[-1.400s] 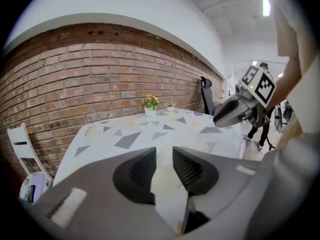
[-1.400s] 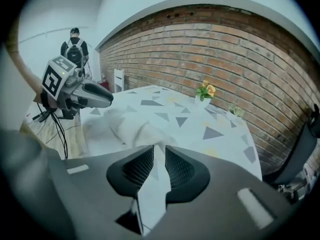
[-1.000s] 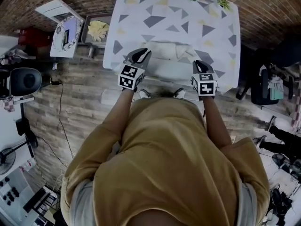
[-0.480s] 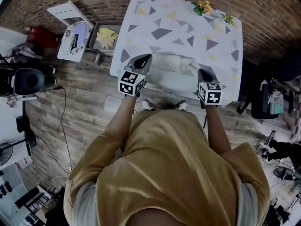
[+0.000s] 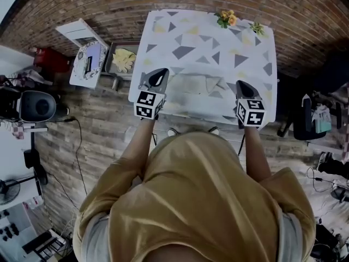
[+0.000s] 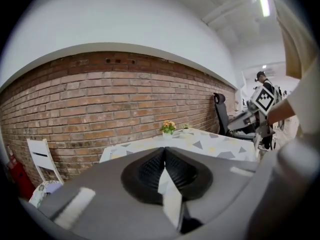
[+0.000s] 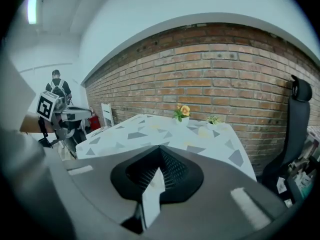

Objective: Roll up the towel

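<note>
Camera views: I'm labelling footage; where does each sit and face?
Head view: on the person's head, facing down at table, towel; shirt, arms, left tool, right tool show.
Left gripper view: on left tool, along jaws pinching towel, toward brick wall; right arm shows.
Right gripper view: on right tool, likewise; left arm shows.
All share: table, flowers.

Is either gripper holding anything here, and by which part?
Both hold the white towel: the left gripper pinches its near edge at the left end, the right gripper at the right end. Cloth shows between each shut pair of jaws.
</note>
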Demonstrator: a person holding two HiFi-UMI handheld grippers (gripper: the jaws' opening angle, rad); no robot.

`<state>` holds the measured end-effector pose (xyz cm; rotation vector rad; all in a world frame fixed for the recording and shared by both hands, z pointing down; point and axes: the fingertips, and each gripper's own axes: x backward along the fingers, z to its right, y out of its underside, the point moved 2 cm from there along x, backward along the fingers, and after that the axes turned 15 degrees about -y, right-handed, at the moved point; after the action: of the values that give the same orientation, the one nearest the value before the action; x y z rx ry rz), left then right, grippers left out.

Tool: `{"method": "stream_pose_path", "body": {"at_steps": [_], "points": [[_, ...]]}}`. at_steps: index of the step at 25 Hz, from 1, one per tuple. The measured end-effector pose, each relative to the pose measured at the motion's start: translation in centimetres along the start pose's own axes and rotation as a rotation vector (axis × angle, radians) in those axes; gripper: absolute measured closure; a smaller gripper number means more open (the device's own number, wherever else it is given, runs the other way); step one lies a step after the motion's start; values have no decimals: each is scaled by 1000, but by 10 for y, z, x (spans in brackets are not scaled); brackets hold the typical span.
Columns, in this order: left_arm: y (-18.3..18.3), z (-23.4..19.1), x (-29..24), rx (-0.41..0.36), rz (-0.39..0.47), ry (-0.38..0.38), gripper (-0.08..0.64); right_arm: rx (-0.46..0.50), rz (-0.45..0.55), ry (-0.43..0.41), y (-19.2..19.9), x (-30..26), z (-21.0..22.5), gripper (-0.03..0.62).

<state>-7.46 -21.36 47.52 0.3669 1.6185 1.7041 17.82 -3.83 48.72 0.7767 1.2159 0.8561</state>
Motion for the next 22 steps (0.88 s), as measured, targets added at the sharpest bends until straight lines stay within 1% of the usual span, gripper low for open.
{"method": "stream_pose_path", "body": {"at_steps": [3,10,12,15,17,19,22], "points": [[-22,-4,1,-15,50,-13,497,19,58,19,-22,16,7,588],[-93,-22,7,-28,198,-62,497,92,191,63,-88,58,20,588],[-109,-27,11,-14,225,-75,497,112,225,73,-104,69,22,588],[-131,-35,20,33,265,-87,497,137,266,82,-125,82,24,588],[-145,-41,28,51,296,-101,497,152,289,87,-138,88,25,588],[-159,-48,37,59,329,-120,497,165,312,93,-150,95,26,588],[-177,-64,52,49,371,-159,497,183,346,106,-166,107,26,588]]}}
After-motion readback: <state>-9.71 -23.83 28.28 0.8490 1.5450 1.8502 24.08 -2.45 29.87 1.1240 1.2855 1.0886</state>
